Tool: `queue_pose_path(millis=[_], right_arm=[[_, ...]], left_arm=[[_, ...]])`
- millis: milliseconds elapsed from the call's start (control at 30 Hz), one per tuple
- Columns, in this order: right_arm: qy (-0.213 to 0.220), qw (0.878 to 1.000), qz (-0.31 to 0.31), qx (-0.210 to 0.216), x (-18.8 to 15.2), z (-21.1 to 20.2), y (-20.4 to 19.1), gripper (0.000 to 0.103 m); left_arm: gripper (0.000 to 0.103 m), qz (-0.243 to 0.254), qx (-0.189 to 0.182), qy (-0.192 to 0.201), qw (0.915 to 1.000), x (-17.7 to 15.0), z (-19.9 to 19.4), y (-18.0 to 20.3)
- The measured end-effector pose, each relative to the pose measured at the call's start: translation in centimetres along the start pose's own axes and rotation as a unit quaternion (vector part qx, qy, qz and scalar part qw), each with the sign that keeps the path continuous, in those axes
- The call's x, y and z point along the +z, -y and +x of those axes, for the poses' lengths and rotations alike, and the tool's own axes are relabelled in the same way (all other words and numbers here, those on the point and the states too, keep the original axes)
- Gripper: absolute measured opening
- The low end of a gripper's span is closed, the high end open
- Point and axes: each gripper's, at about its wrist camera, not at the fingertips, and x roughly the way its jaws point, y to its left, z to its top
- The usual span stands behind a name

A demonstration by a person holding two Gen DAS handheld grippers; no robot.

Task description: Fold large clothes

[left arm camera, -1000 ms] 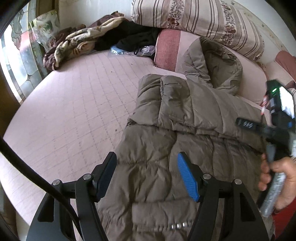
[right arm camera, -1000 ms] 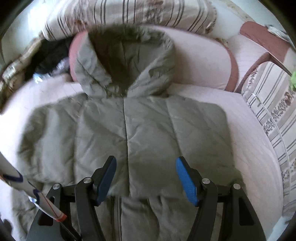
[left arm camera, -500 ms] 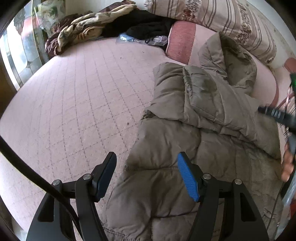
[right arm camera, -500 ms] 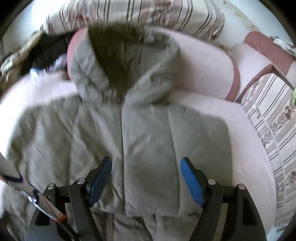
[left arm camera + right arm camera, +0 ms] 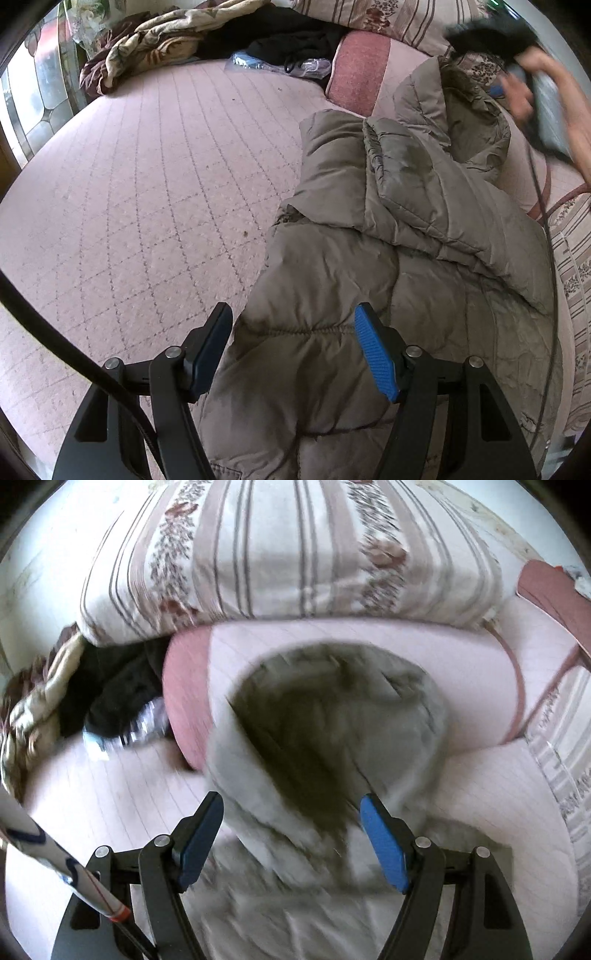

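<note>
- padded olive jacket lies on the pink quilted bed, right half of my left view; long axis runs near to far, hem near, hood far, resting up against the pink bolster
- one sleeve is folded in across the chest, so I judge the side folds are partly done
- left gripper hangs above the near left part of the jacket; jaws moderately apart, empty; padding shows between the pads but I see no pinch
- right gripper is far up the bed at the hood; jaws wide, having just been opening; nothing held, the hood lies ahead of and below the tips; this view is motion-blurred, so contact I cannot tell
- in the left view the person's hand with that gripper sits far right beside the hood
- key relation: the hood is straight ahead of my right tongs and well away from the left, so right is the nearer hand; I guess the next move is to take the hood and bring it toward the near side over the body
- risk, my judgement: puffy fill may spring back
- room: striped floral cushion behind the bolster; rumpled blanket and dark clothes at far left; stained-glass pane at left edge; soft, grippy-looking surface
</note>
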Motion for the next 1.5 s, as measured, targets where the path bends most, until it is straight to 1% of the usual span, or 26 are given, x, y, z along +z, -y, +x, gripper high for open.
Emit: queue_pose_path(millis=[100, 200, 300, 367, 400, 433, 467, 500, 533, 567, 600, 667, 800, 933, 1033, 1067, 1100, 1167, 1200, 1267, 1333, 1400, 1500], right_arm=[[0.008, 1.0, -0.011, -0.011, 2.2, 1.8, -2.4, 0.082], [0.005, 0.999, -0.014, -0.043, 3.5, 4.1, -3.6, 0.082], [-0.002, 0.997, -0.007, -0.071, 4.3, 5.9, -3.3, 0.082], [-0.008, 0.997, 0.007, -0.078, 4.5, 7.0, -2.7, 0.082], [-0.012, 0.997, 0.017, -0.077, 4.6, 7.5, -2.3, 0.08], [-0.015, 0.997, 0.027, -0.069, 4.5, 7.7, -1.9, 0.072], [-0.019, 0.998, 0.031, -0.059, 4.5, 7.8, -1.6, 0.034], [-0.035, 0.998, 0.034, -0.038, 4.3, 7.9, -1.4, 0.007], [-0.04, 0.998, 0.035, -0.026, 4.2, 7.5, -1.3, 0.007], [-0.034, 0.999, 0.033, -0.025, 4.0, 7.0, -1.2, 0.007], [-0.023, 0.999, 0.021, -0.027, 3.7, 5.6, -1.2, 0.006], [-0.015, 1.0, 0.008, -0.023, 3.0, 3.6, -1.1, 0.006], [0.003, 1.0, -0.015, -0.006, 0.6, -2.4, 0.0, 0.005], [0.004, 0.999, -0.035, 0.015, -3.6, -8.3, 1.8, 0.005], [-0.01, 0.998, -0.045, 0.035, -8.5, -12.1, 3.2, 0.005], [-0.014, 0.998, -0.045, 0.037, -9.6, -12.6, 3.7, 0.005], [-0.026, 0.998, -0.047, 0.042, -11.9, -13.5, 4.2, 0.005], [-0.04, 0.997, -0.043, 0.052, -14.9, -14.4, 5.0, 0.005], [-0.052, 0.996, -0.039, 0.058, -16.9, -14.6, 5.4, 0.005], [-0.076, 0.994, -0.025, 0.071, -20.3, -14.3, 5.9, 0.005], [-0.094, 0.993, -0.021, 0.073, -22.8, -13.3, 5.8, 0.005], [-0.116, 0.99, -0.007, 0.075, -24.4, -11.4, 5.8, 0.005], [-0.132, 0.99, -0.004, 0.058, -25.4, -7.9, 5.5, 0.005]], left_arm=[[0.068, -0.004, -0.002, -0.01, 0.9999, 0.0, 0.6, -0.2], [0.068, -0.005, -0.005, -0.019, 0.9998, 0.1, 1.1, -0.4], [0.068, -0.011, -0.011, -0.025, 0.9996, 0.2, 1.4, -0.7], [0.068, -0.012, -0.013, -0.026, 0.9995, 0.2, 1.6, -0.8], [0.068, -0.011, -0.012, -0.026, 0.9995, 0.2, 1.6, -0.9], [0.068, -0.011, -0.012, -0.027, 0.9995, 0.3, 1.7, -0.9], [0.068, -0.011, -0.012, -0.028, 0.9995, 0.3, 1.8, -0.9], [0.068, -0.012, -0.012, -0.029, 0.9994, 0.4, 1.8, -0.9], [0.068, -0.012, -0.012, -0.03, 0.9994, 0.6, 1.9, -0.9], [0.068, -0.011, -0.012, -0.03, 0.9994, 0.7, 1.9, -0.9], [0.068, -0.011, -0.012, -0.029, 0.9994, 0.7, 1.9, -0.9], [0.068, -0.013, -0.012, -0.026, 0.9995, 0.9, 1.8, -1.0], [0.068, -0.022, -0.01, -0.015, 0.9996, 1.2, 1.3, -1.5], [0.068, -0.032, -0.006, -0.009, 0.9994, 1.6, 0.9, -2.2], [0.068, -0.043, -0.008, -0.006, 0.999, 1.9, 0.6, -2.9], [0.068, -0.047, -0.008, -0.005, 0.9988, 2.0, 0.6, -3.1], [0.068, -0.051, -0.007, -0.006, 0.9987, 2.0, 0.6, -3.4], [0.068, -0.059, -0.006, -0.006, 0.9982, 1.9, 0.3, -4.0], [0.068, -0.063, -0.006, -0.007, 0.998, 1.6, 0.2, -4.3], [0.068, -0.071, -0.009, -0.01, 0.9974, 1.7, 0.2, -4.8], [0.068, -0.079, -0.008, -0.009, 0.9968, 1.6, -0.1, -5.2], [0.068, -0.081, -0.001, -0.003, 0.9967, 1.3, -0.6, -5.5], [0.068, -0.081, 0.014, 0.007, 0.9966, 1.4, -0.9, -5.6]])
